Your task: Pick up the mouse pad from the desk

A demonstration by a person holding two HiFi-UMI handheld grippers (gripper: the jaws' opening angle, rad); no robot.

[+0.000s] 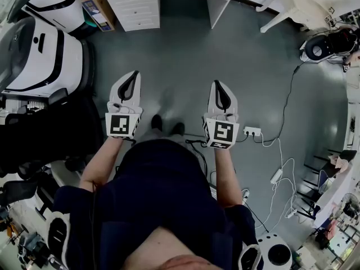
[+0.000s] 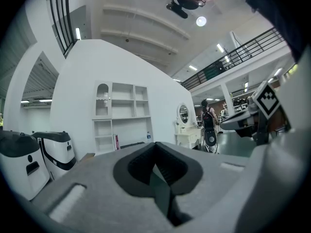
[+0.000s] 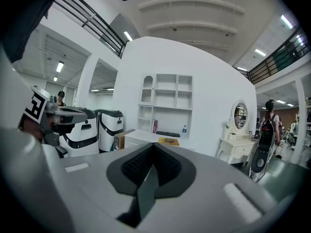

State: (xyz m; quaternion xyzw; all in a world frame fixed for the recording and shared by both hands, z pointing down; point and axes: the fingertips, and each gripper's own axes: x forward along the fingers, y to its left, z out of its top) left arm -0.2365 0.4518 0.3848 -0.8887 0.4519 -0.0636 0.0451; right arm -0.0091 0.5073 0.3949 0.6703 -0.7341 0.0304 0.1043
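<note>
A flat yellow mouse pad (image 3: 168, 141) lies on a white desk (image 3: 146, 139) far ahead, beside a dark keyboard (image 3: 167, 134) and a small bottle (image 3: 185, 130). In the head view only the desk's front and drawers (image 1: 135, 7) show at the top edge, and the pad is hidden. I stand on grey floor well short of the desk. My left gripper (image 1: 133, 75) (image 2: 156, 154) and my right gripper (image 1: 218, 85) (image 3: 154, 154) are held side by side at waist height, pointing at the desk. Both are shut with nothing between the jaws.
Large white machines (image 1: 39, 55) and a cardboard box (image 1: 95, 7) stand at the left. A power strip (image 1: 252, 131) with white cables lies on the floor at my right. A white vanity table (image 3: 237, 149) and a person with a backpack (image 3: 268, 125) are far right.
</note>
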